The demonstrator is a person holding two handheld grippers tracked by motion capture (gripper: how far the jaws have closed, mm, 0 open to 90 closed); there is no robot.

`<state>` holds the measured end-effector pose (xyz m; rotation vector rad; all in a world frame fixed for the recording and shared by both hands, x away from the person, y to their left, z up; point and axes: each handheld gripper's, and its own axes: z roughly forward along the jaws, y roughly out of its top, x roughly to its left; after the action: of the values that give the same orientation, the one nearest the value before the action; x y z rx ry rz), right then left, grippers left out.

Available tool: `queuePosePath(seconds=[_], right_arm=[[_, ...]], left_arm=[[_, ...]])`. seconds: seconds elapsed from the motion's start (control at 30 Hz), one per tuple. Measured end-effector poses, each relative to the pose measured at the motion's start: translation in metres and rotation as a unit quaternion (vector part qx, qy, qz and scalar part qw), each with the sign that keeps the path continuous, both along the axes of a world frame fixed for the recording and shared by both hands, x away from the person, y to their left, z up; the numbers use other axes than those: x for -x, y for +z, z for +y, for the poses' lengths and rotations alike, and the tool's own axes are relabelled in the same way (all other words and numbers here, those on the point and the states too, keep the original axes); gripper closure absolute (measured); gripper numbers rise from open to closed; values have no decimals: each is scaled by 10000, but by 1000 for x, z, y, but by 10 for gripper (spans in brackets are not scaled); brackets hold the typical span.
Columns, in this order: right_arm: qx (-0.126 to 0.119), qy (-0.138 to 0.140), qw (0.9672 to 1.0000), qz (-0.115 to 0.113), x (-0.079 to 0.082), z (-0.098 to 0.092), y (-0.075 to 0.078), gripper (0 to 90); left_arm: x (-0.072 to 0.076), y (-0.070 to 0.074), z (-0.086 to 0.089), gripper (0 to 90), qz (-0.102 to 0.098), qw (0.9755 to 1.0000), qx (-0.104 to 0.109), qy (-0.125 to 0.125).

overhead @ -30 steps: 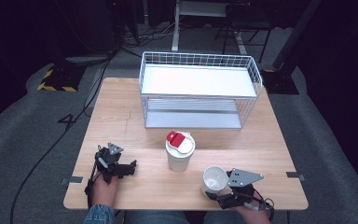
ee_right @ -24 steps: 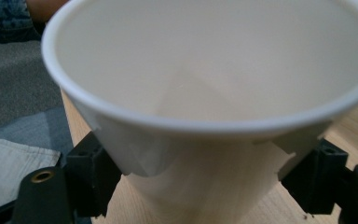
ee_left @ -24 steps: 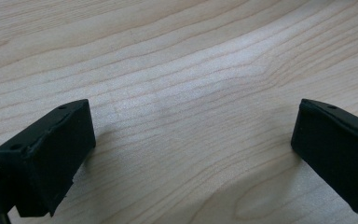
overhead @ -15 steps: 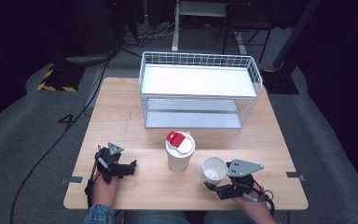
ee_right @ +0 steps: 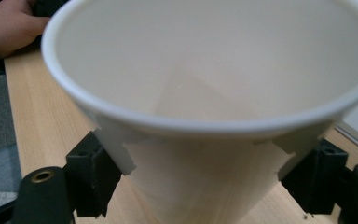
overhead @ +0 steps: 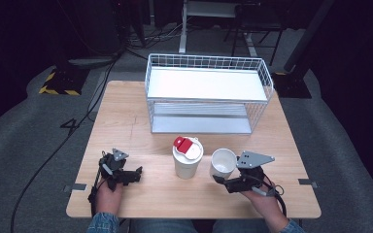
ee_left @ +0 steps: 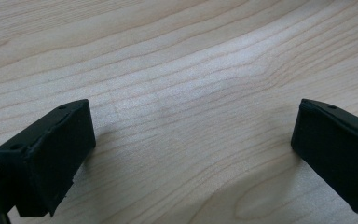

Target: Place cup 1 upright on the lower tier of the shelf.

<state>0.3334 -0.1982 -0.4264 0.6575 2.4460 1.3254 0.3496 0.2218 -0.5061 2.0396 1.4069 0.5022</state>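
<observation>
Right tool (overhead: 219, 178) clamped on an open white paper cup (overhead: 223, 163), jaws pressing the cup wall from opposite sides low down, as seen in the right gripper view where the cup (ee_right: 214, 93) sits between the black jaws with its mouth toward the camera. Cup kept upright and apparently lifted clear of the bench (overhead: 126, 111), though contact with the wood cannot be settled from above. Located at about 5 o'clock on the bench top, just beside a second cup. Gripped low on the wall, probably so the rim stays free and the soft paper does not buckle at the mouth.

Lidded paper cup (overhead: 188, 158) standing at 6 o'clock, white lid with a red tab on top, near the held cup but apart from it. Likely left standing there as the partner piece, within easy reach of either hand.

Left tool (overhead: 126, 175) resting at 7 o'clock, well apart from both cups, jaws spread wide with nothing between them; bare wood grain between the jaws in the left gripper view (ee_left: 191, 158). Parked and ready, probably to steady something once needed.

White wire basket rack (overhead: 209, 97) at 12 o'clock, two tiers, nothing visible on either shelf. Plausibly the destination for the cups, hence the lift.
</observation>
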Motion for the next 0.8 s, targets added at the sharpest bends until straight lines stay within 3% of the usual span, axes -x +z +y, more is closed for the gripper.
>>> queuePosePath(seconds=[0.5,0.8], right_arm=[[0,-222,9997,-70,-39,3,16,226],[-116,-409,9991,53,-78,4,19,226]], left_arm=[[0,0,0,2,0,10000,-5,-3],[0,0,0,2,2,10000,-7,1]])
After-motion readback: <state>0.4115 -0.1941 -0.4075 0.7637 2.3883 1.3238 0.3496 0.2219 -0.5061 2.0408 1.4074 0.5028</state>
